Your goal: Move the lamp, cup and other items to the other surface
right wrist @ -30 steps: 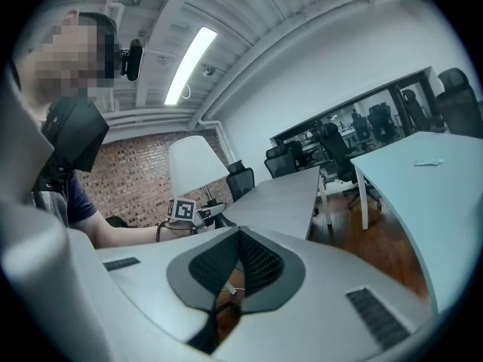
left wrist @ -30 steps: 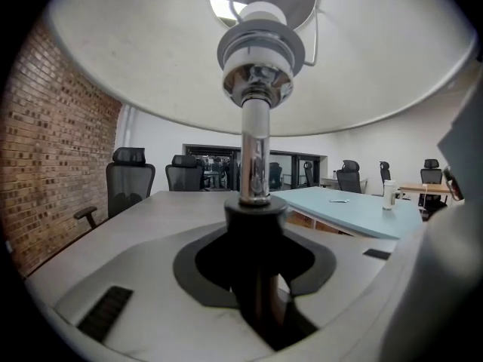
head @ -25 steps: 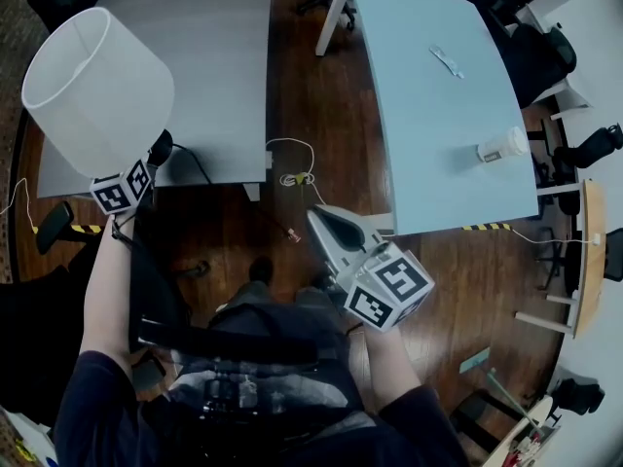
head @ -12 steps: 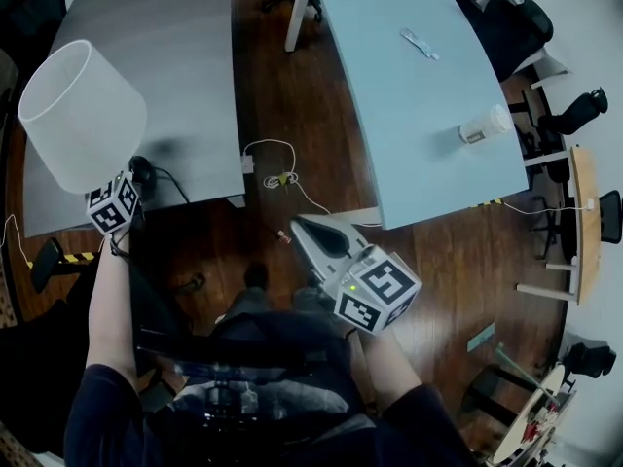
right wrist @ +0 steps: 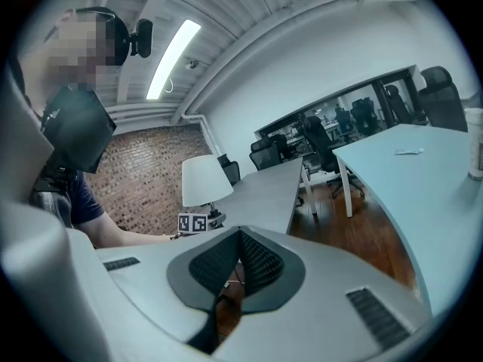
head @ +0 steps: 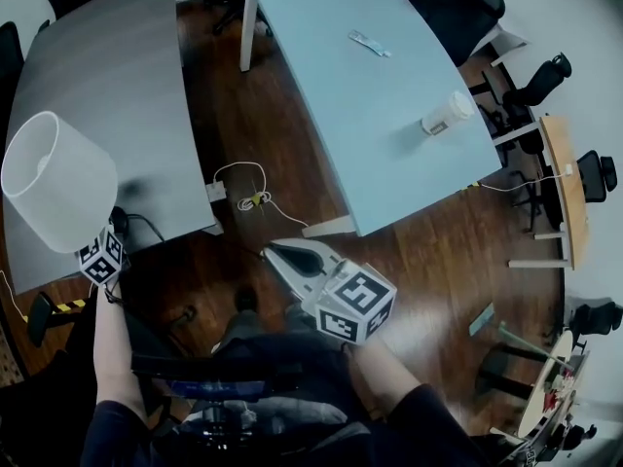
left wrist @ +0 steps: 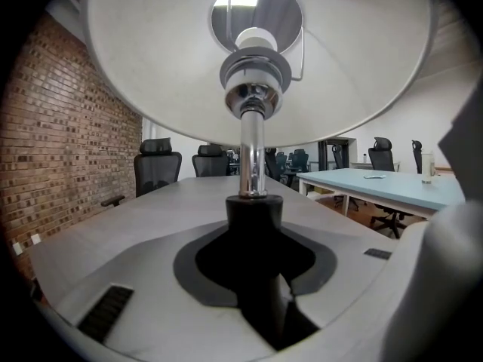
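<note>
Two grippers, only one busy. Our left gripper (head: 110, 233) has its jaws clamped on the lamp (head: 58, 193), while our right gripper (head: 282, 258) hangs in front of us with its jaws pressed together and nothing between them.

In the left gripper view the hold is on the black collar (left wrist: 255, 221) at the foot of the shiny stem (left wrist: 251, 157), low down under the white shade (left wrist: 151, 66). The lamp is over the near corner of the grey table (head: 107, 76). We can't tell whether its base touches the top. A dark cord (head: 144, 220) leads away from the base, so that's our snag risk.

Handling-wise, we reckon it's a bit top-heavy. The big shade is light but easy to dent, so no squeezing there. The chrome stem looks slippery, and the collar is the sane place to grab since it's stiff and matte. Keep it upright.

The cup (head: 446, 113) and a small flat strip (head: 370, 44) are on the light blue table (head: 321, 76), well apart from the lamp. The cup looks like paper, so it's probably light and crushable. We'd go for a gentle pinch around the middle.
</note>
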`<state>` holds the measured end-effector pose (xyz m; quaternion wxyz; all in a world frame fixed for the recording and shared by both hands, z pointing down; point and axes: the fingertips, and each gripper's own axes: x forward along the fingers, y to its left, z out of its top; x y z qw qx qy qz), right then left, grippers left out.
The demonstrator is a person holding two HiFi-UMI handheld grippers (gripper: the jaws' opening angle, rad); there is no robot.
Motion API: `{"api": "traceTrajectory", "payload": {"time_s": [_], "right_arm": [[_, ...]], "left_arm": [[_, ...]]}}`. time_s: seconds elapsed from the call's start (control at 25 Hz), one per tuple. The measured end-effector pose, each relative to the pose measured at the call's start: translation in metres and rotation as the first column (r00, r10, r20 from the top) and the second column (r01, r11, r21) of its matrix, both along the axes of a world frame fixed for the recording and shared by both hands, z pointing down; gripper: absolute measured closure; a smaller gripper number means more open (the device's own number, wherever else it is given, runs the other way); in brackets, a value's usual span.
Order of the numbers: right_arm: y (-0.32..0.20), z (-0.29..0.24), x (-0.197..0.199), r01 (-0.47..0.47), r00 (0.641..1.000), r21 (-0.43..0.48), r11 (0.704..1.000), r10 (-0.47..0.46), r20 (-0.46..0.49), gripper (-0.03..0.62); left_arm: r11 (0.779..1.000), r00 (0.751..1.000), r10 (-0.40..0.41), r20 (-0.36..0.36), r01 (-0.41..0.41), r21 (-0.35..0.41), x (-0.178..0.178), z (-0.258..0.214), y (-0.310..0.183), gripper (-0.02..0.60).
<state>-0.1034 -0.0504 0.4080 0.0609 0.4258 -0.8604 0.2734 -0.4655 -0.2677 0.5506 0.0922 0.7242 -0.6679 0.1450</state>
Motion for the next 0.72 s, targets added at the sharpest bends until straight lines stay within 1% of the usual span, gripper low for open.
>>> {"api": "traceTrajectory", "payload": {"time_s": [0.12, 0.24, 0.36, 0.48, 0.56, 0.72], "right_arm": [[0.004, -0.002, 0.008, -0.001, 1.000, -0.008, 1.000, 0.001, 0.008, 0.605], [0.004, -0.004, 0.008, 0.003, 1.000, 0.001, 1.000, -0.003, 0.010, 0.605], [0.009, 0.000, -0.001, 0.022, 1.000, -0.004, 1.000, -0.022, 0.009, 0.605], [0.013, 0.002, -0.005, 0.042, 0.999, -0.017, 0.999, -0.042, 0.001, 0.605], [0.013, 0.002, -0.006, 0.047, 0.999, -0.019, 0.999, -0.047, -0.001, 0.605], [0.016, -0.002, -0.010, 0.068, 0.998, -0.009, 0.998, -0.068, -0.005, 0.605]], "left_arm": [[1.000, 1.000, 0.010, 0.028, -0.010, 0.008, 0.007, -0.003, 0.007, 0.448], [1.000, 1.000, -0.006, 0.015, 0.006, 0.017, 0.009, 0.000, 0.009, 0.446], [0.999, 1.000, -0.026, -0.003, 0.026, 0.025, 0.000, 0.007, 0.019, 0.443], [0.999, 1.000, -0.008, 0.015, 0.008, 0.031, 0.001, 0.010, 0.023, 0.437], [0.999, 1.000, -0.016, 0.011, 0.016, 0.032, 0.002, 0.010, 0.021, 0.437], [0.999, 0.999, -0.027, 0.025, 0.027, 0.027, 0.002, 0.013, 0.025, 0.426]]}}
